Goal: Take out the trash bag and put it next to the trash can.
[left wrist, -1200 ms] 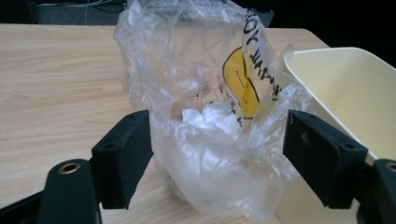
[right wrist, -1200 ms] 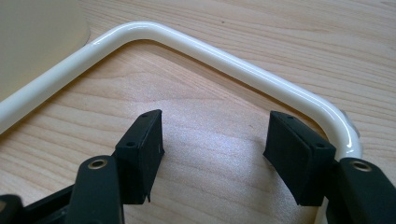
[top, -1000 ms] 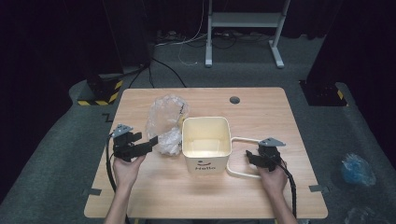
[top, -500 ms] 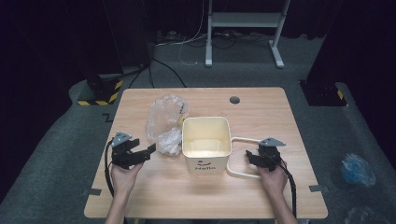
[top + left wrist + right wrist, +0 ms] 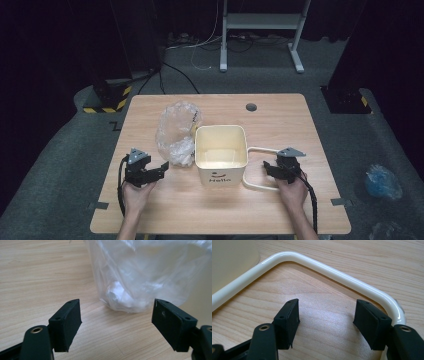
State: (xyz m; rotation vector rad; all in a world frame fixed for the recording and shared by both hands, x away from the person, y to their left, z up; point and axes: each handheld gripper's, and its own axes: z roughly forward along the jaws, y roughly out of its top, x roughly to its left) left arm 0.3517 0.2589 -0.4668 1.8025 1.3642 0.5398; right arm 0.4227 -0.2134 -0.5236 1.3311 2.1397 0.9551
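Left hand-held gripper [image 5: 161,169]: your jaws stand apart with nothing between them, low over the surface [image 5: 300,120], aimed at the bag.
Right hand-held gripper [image 5: 269,169]: jaws apart too, nothing clamped; in the right gripper view the bin's white handle [image 5: 332,268] curves just past your fingertips, apart from the pads.
Plastic bag [image 5: 177,131]: clear and crumpled, lying on the surface just left of the bin, its near bulge close ahead of your left jaws; something white sits bunched inside its near end [image 5: 120,293].
Bin [image 5: 221,150]: cream, square, upright at the middle of the surface, open and seemingly with nothing in it; its handle is folded down flat to the right.
Step in hand: by the look of it, you're lining up on the bag, probably to fit it to the bin; no grip made yet.
Next move: ease the left jaws forward around a fold of film, not the white lump, and close gently; thin plastic slips and bunches. Steady the bin with the right if it shifts.
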